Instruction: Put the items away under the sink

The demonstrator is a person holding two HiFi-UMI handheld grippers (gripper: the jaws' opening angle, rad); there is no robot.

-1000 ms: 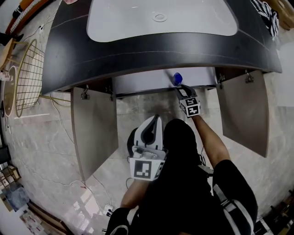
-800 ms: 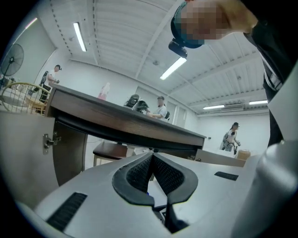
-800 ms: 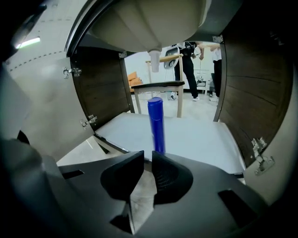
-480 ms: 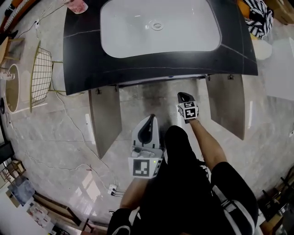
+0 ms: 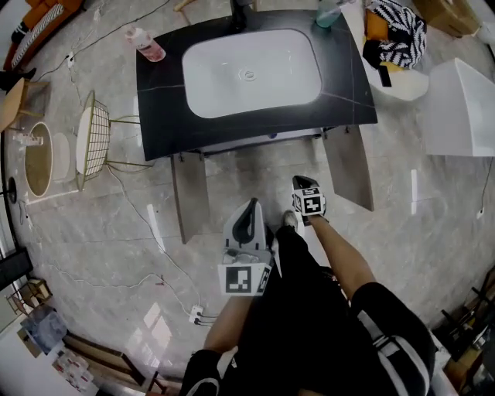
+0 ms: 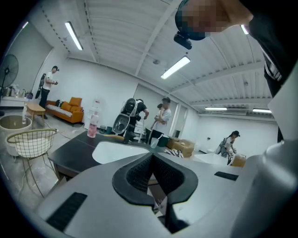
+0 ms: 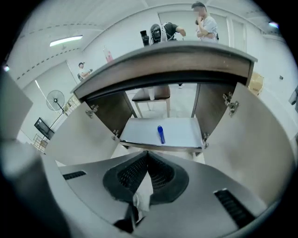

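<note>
Now we stand back from the vanity with the first piece of the job done. The blue item (image 7: 160,134) lies on its side on the white shelf (image 7: 186,132) under the sink (image 5: 251,73). It is at twelve o'clock from the right gripper (image 7: 146,153) and well apart from it. A second ago that gripper was at the cabinet mouth with the blue item at its tip. It has since let go and drawn away, and its jaws have just been closing, so they now meet with nothing between them.

The left gripper (image 6: 151,155) is likewise clenched on nothing, pointing out across the countertop (image 5: 158,108). In the head view the vanity has drawn off toward twelve o'clock and looks smaller, which tells us we have stood up. Both cabinet doors (image 5: 189,193) hang open, swung toward six o'clock.

We judge one item stowed and both hands free for the next. A pink bottle (image 5: 147,44) stands on the countertop at ten o'clock from the basin, and a clear cup (image 5: 328,12) at one o'clock. Either looks a likely candidate, though the task names neither. The doors are not yet shut.
</note>
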